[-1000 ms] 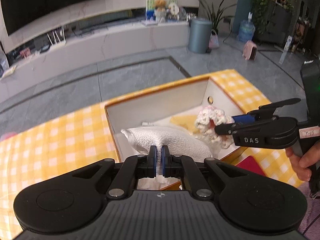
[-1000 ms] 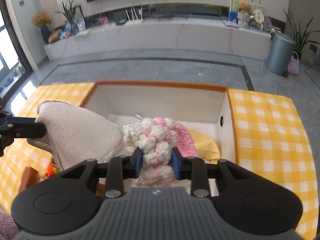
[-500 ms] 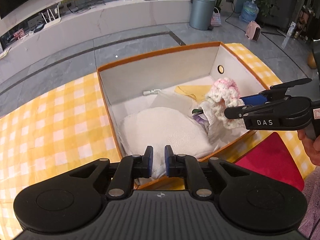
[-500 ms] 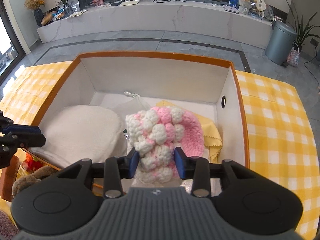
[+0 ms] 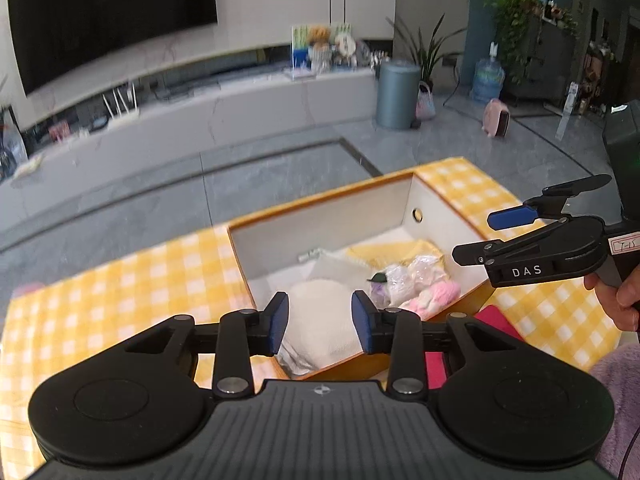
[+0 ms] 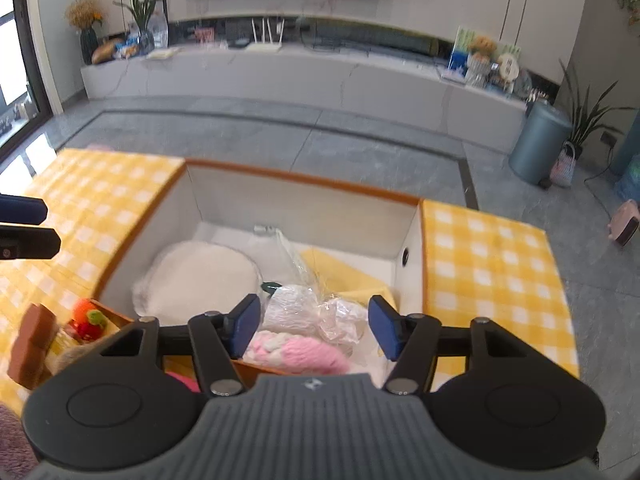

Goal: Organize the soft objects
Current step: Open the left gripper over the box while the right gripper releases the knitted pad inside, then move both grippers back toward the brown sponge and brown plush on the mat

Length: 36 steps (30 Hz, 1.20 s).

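White "DAS" lettering on black right gripper (image 5: pixel 516 236); left gripper (image 5: pixel 320 322); both jaws opening, empty, above orange-rimmed white box (image 6: pixel 304 178).

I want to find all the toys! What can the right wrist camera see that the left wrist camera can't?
Only the right wrist view shows the small orange and red toy and the brown block outside the box's left corner. Only the left wrist view shows the red mat and the hand holding the right tool. Both show the box, white cushion, pink knitted piece and yellow cloth.
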Each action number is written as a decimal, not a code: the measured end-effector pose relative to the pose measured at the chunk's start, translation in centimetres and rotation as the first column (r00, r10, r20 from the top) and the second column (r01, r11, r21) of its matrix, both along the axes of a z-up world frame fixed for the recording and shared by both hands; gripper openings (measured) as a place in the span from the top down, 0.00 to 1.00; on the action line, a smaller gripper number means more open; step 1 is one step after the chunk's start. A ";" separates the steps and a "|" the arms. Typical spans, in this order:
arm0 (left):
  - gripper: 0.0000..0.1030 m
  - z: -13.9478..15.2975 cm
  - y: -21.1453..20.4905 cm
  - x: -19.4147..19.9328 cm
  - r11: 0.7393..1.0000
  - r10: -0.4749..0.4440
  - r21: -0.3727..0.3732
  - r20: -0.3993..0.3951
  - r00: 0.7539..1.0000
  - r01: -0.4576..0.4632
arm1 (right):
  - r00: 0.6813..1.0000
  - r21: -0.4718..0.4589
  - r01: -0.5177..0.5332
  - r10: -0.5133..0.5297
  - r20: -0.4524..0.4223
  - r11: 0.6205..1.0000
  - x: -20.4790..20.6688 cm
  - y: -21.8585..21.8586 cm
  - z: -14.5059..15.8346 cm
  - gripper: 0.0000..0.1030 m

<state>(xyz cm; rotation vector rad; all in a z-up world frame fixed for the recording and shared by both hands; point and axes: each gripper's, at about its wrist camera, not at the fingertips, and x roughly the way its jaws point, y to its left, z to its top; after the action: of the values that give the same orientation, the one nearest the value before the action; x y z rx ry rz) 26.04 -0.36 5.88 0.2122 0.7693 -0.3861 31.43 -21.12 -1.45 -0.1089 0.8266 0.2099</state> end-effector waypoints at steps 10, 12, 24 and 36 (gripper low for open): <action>0.59 3.3 0.9 -9.8 0.995 0.009 0.093 0.193 0.981 -0.027 | 0.988 0.064 0.022 -0.032 0.149 0.998 -8.3 -0.6 4.1 0.40; 0.59 3.2 1.1 -11.6 0.995 0.008 0.091 0.184 0.983 -0.025 | 0.986 0.081 0.014 -0.027 0.163 0.997 -10.2 -0.6 4.3 0.40; 0.60 -0.5 3.0 -18.8 0.997 0.073 -0.018 0.074 0.995 -0.072 | 0.980 0.142 -0.027 -0.001 0.198 0.989 -20.3 1.8 2.2 0.25; 0.60 -5.2 8.5 -22.0 0.965 0.263 -0.003 -0.069 0.962 -0.264 | 0.998 0.147 -0.064 0.065 0.003 0.987 -22.9 6.2 -5.1 0.27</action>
<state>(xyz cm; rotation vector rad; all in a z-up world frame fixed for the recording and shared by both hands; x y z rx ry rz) 4.02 8.09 0.70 0.0833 0.8505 -0.1462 8.55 -14.96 -6.60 0.0030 0.8075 0.3311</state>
